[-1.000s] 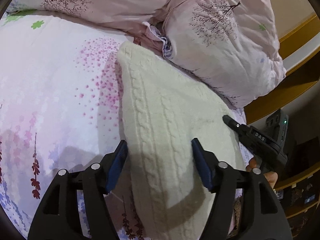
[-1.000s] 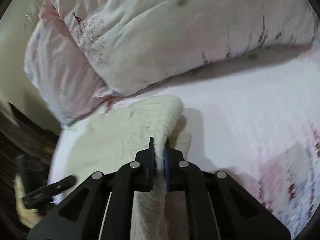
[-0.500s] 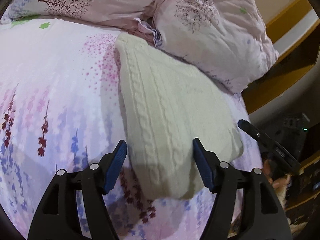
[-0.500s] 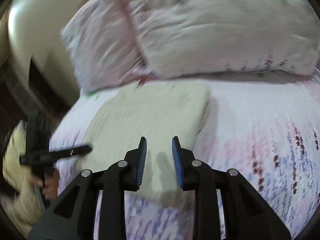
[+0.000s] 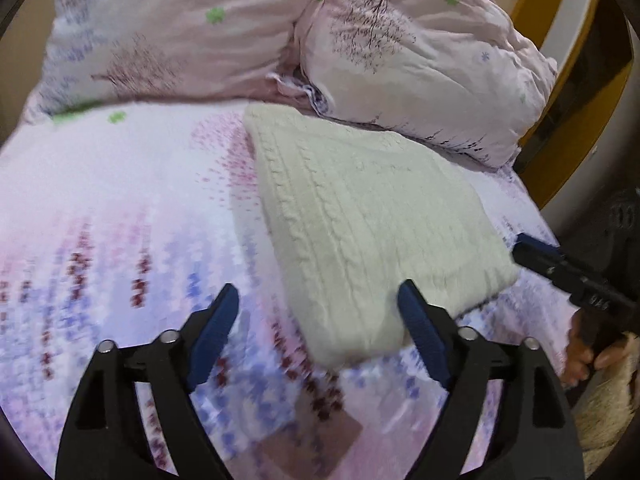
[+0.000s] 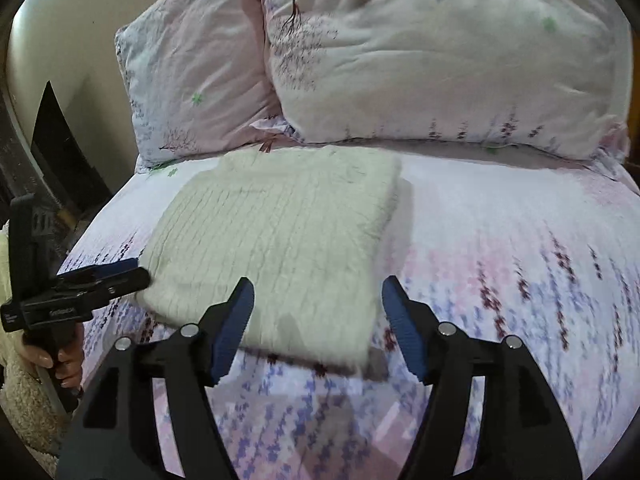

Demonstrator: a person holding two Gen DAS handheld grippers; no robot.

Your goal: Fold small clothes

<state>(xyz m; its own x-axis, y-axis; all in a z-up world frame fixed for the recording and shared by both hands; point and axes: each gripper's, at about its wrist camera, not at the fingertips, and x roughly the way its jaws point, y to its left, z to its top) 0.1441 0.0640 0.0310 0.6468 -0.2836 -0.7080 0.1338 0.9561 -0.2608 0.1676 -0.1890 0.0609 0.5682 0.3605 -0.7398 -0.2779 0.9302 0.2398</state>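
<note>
A cream cable-knit sweater (image 5: 360, 216) (image 6: 280, 236) lies folded flat on the flowered bed sheet (image 5: 120, 220). My left gripper (image 5: 316, 290) hovers over the sweater's near corner. Its jaws are opening and the pads touch nothing. My right gripper (image 6: 318, 283) hangs above the sweater's near edge, its jaws also opening, and the cloth lies below them unpinched. Each gripper shows in the other's view: the right gripper (image 5: 532, 248) sits at the sweater's right side and the left gripper (image 6: 128, 272) at its left side, each held by a hand.
Two pink printed pillows (image 6: 420, 60) (image 6: 192, 80) lean at the head of the bed just behind the sweater. A yellow wooden bed frame (image 5: 568, 92) runs along one side. Dark furniture (image 6: 60, 152) stands beyond the other bed edge. Bare sheet (image 6: 520, 260) lies beside the sweater.
The right gripper let go of the sweater's lifted edge and opened wide. The sweater now lies flat. Both grippers drew back toward the near edge, and the left jaws spread wider.
</note>
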